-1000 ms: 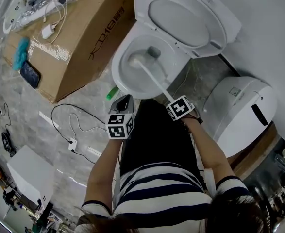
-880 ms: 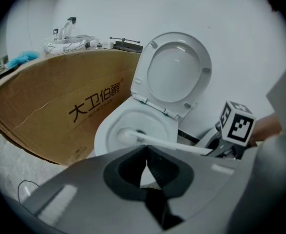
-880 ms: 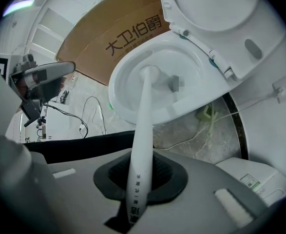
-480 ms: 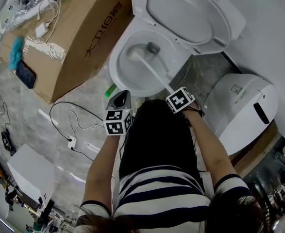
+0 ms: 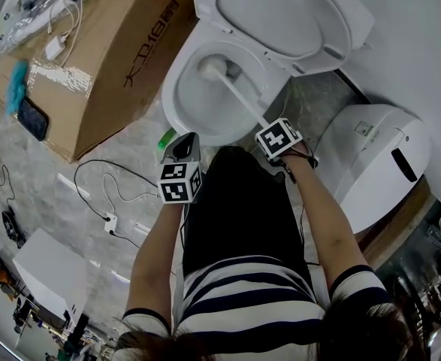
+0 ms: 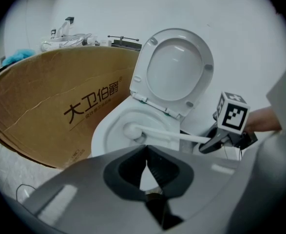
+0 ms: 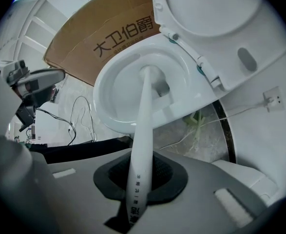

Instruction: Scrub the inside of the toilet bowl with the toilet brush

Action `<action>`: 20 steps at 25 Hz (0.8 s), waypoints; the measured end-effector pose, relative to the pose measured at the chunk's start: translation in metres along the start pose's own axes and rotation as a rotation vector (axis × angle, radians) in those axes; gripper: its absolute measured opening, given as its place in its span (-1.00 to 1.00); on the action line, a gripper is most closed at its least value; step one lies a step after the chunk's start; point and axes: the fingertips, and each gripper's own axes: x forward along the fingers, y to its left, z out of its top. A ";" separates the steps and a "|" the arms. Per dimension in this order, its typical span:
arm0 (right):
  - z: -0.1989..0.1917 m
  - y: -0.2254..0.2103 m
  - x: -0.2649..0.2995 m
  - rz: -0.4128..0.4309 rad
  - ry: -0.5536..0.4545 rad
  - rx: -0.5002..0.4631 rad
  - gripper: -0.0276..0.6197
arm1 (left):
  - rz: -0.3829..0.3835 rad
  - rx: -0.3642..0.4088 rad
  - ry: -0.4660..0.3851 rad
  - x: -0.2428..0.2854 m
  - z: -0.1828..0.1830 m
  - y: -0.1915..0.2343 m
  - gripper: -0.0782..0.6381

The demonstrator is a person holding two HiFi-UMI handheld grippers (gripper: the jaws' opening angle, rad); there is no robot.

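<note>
My right hand-held gripper [image 7: 140, 182] is pinching the long white plastic toilet brush [image 7: 143, 111] by its handle, jaws tight on the shaft. The brush head is down inside the white ceramic toilet bowl [image 5: 176, 104], right by the outlet at the bottom. My left hand-held gripper [image 6: 146, 167] hangs just short of the rim, jaws pressed together with nothing between them. The white seat and lid [image 5: 280, 13] stand raised. A big brown cardboard box [image 5: 122, 59] sits beside the bowl on my left.

Glossy toilet bowl [image 5: 176, 89], matt cardboard box [image 5: 122, 59], seemingly plastic brush [image 5: 239, 96].
</note>
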 end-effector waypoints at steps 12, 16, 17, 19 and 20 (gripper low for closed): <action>-0.021 -0.031 -0.014 -0.070 0.096 0.043 -0.81 | -0.032 0.062 0.001 0.010 0.011 -0.011 -0.78; -0.036 -0.031 -0.021 -0.068 0.146 0.062 -0.81 | -0.045 0.087 0.005 0.011 0.013 -0.017 -0.78; -0.039 -0.030 -0.023 -0.066 0.155 0.066 -0.81 | -0.047 0.091 0.006 0.011 0.014 -0.018 -0.78; -0.043 -0.027 -0.025 -0.059 0.170 0.071 -0.81 | -0.051 0.098 0.007 0.011 0.015 -0.020 -0.78; -0.045 -0.026 -0.027 -0.055 0.175 0.072 -0.81 | -0.053 0.101 0.007 0.010 0.015 -0.021 -0.78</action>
